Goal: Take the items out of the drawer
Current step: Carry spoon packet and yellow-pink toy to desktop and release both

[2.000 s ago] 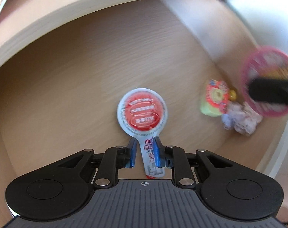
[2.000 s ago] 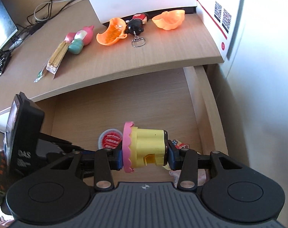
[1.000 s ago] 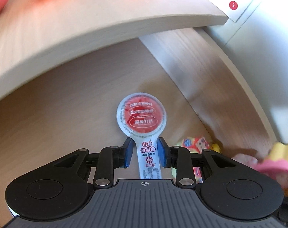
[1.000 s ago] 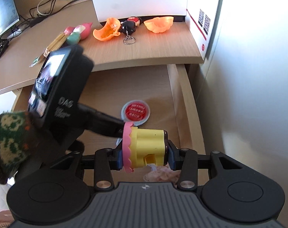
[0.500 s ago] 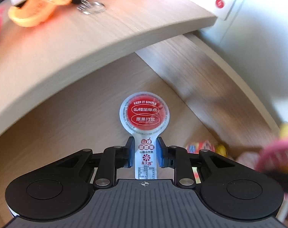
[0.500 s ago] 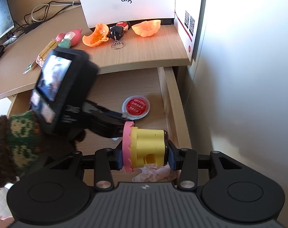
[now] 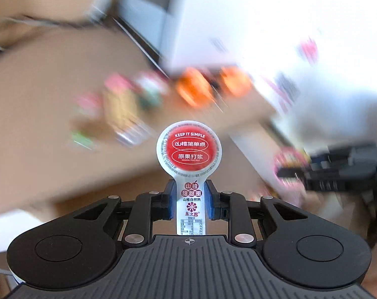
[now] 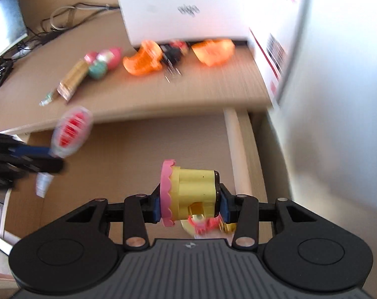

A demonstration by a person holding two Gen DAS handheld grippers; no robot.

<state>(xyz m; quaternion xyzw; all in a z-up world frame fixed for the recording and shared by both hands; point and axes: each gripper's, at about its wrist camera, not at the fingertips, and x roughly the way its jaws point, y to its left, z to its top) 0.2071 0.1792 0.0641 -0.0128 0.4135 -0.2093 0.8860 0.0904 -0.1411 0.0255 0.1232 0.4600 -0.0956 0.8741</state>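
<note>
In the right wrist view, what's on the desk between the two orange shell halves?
A small dark keychain figure, blurred, lies between the left orange shell half and the right orange shell half, in the right wrist view.

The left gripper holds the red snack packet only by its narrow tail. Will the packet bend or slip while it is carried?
The snack packet probably stays fairly stiff: its round head stands straight above the left gripper, with no droop. It looks light, a thin sealed pouch. The glossy film may be slippery, so with only the tail pinched it could slide or twist.
</note>
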